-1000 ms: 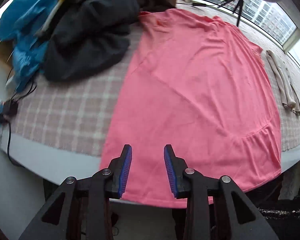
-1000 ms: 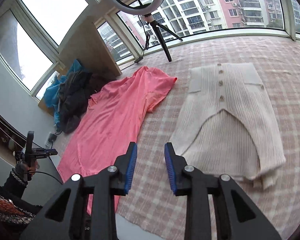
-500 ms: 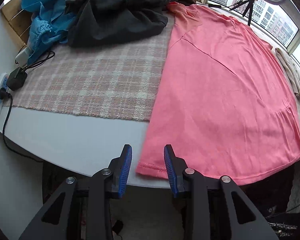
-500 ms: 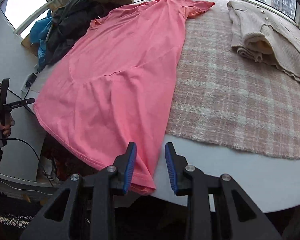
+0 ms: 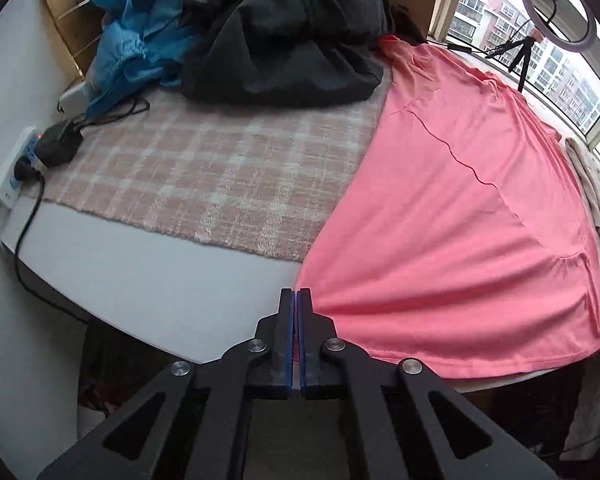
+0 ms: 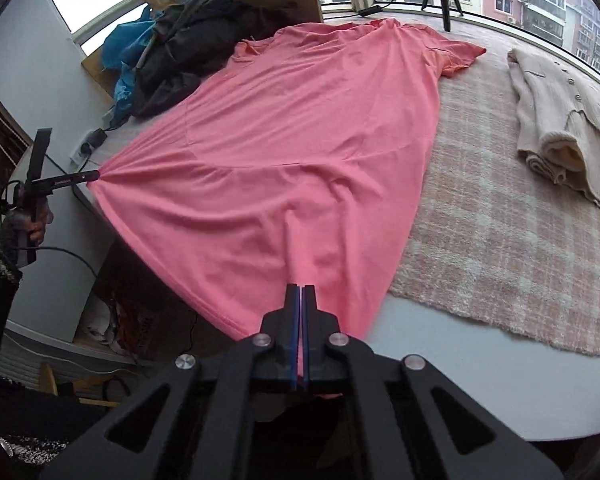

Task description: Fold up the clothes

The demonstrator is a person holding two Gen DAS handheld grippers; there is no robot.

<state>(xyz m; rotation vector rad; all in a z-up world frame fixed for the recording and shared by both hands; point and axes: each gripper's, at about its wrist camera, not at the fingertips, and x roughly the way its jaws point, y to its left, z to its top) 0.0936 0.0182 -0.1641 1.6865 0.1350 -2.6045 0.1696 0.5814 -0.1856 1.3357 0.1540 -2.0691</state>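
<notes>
Left wrist view: left gripper clenched on near-left hem corner of the pink cotton dress, cloth puckering toward the pads. Right gripper clenched on the near-right hem, probably at the corner. Dress lies flat on the pink plaid woven blanket, hem overhanging the white table near edge. Cream ribbed knit cardigan lies folded, right.

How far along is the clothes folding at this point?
Done: the cream cardigan lies folded on the plaid blanket. In hand: the left hand-held gripper and right hand-held gripper are each shut on a hem corner of the flat pink dress. Left: every fold of it, plus the dark clothes pile.
</notes>
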